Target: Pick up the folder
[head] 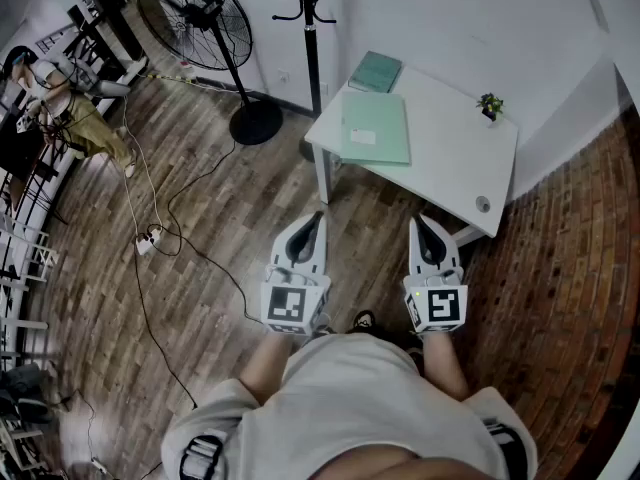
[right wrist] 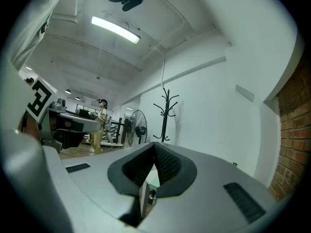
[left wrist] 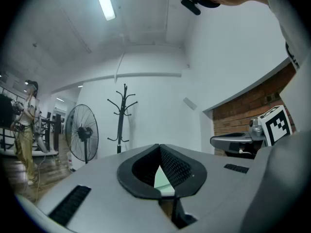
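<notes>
– Wood floor over most of the room, brick to the right, a white wall behind. What stands on it?

– A fan and a coat stand by the wall, then a white table set cornerwise to the person.

– And the folder?

– The folder is pale green and lies flat on the table's left part, with its near corner close to the edge. I'd say that puts it within easy reach from the front.

– Where are the tools?

– The left tool and right tool are held level, side by side, in front of the person's body and over the floor. Both have their jaws pressed together with nothing between them. It reads as a ready pose: the approach has not begun.

– So how does the folder sit against them?

– Ahead of both and well apart from them. Sideways it falls between their two lines, a little nearer the left one. Each tool's own view shows a pale green sliver past its jaws, likely the folder.

– Anything smaller?

– A darker green book lies just beyond the folder at the far corner, and a tiny plant stands at the table's far right. Neither blocks the way.
</notes>
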The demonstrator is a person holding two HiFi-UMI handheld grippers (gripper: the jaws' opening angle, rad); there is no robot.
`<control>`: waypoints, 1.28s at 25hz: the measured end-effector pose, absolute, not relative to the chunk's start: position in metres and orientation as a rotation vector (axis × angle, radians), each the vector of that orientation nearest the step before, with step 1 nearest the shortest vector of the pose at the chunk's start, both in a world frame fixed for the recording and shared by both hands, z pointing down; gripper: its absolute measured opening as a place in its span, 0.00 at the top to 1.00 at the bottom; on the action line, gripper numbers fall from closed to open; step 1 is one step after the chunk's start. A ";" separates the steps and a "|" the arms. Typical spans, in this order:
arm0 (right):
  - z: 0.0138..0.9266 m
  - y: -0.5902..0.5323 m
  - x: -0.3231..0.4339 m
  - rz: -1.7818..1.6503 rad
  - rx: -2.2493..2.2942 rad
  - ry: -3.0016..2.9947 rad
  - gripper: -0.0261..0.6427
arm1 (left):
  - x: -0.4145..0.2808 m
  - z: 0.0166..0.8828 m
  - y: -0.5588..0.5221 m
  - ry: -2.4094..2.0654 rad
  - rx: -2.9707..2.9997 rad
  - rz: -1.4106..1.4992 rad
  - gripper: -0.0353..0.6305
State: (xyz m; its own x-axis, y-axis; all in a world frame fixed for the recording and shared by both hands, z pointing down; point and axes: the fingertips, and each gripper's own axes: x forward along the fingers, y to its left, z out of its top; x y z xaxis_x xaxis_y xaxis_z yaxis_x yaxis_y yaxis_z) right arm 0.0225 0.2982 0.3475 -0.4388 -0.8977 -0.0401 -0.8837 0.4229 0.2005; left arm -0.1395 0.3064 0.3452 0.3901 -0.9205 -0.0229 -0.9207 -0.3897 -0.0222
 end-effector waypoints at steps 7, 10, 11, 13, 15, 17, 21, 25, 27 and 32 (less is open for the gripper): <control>0.353 0.310 0.014 -0.269 1.582 -2.633 0.96 | -0.136 0.355 0.315 1.697 -2.637 -0.004 0.92; 0.358 0.316 0.007 -0.255 1.580 -2.629 0.96 | -0.142 0.365 0.319 1.726 -2.640 -0.059 0.92; 0.359 0.318 0.004 -0.251 1.577 -2.627 0.96 | -0.145 0.367 0.322 1.728 -2.641 -0.068 0.92; 0.362 0.321 -0.002 -0.238 1.563 -2.626 0.92 | -0.150 0.370 0.327 1.726 -2.646 -0.069 0.91; 0.367 0.325 -0.010 -0.221 1.549 -2.624 0.91 | -0.156 0.374 0.333 1.724 -2.660 -0.066 0.91; 0.373 0.328 -0.019 -0.203 1.535 -2.621 0.90 | -0.163 0.381 0.337 1.722 -2.685 -0.078 0.91; 0.384 0.339 -0.030 -0.182 1.511 -2.607 0.89 | -0.170 0.395 0.346 1.714 -2.725 -0.107 0.85; 0.392 0.339 -0.039 -0.166 1.505 -2.615 0.88 | -0.178 0.402 0.341 1.721 -2.735 -0.111 0.83; 0.392 0.337 -0.039 -0.154 1.502 -2.611 0.88 | -0.179 0.402 0.339 1.717 -2.743 -0.100 0.83; 0.388 0.314 -0.042 -0.175 1.491 -2.633 0.88 | -0.180 0.401 0.320 1.733 -2.737 -0.086 0.83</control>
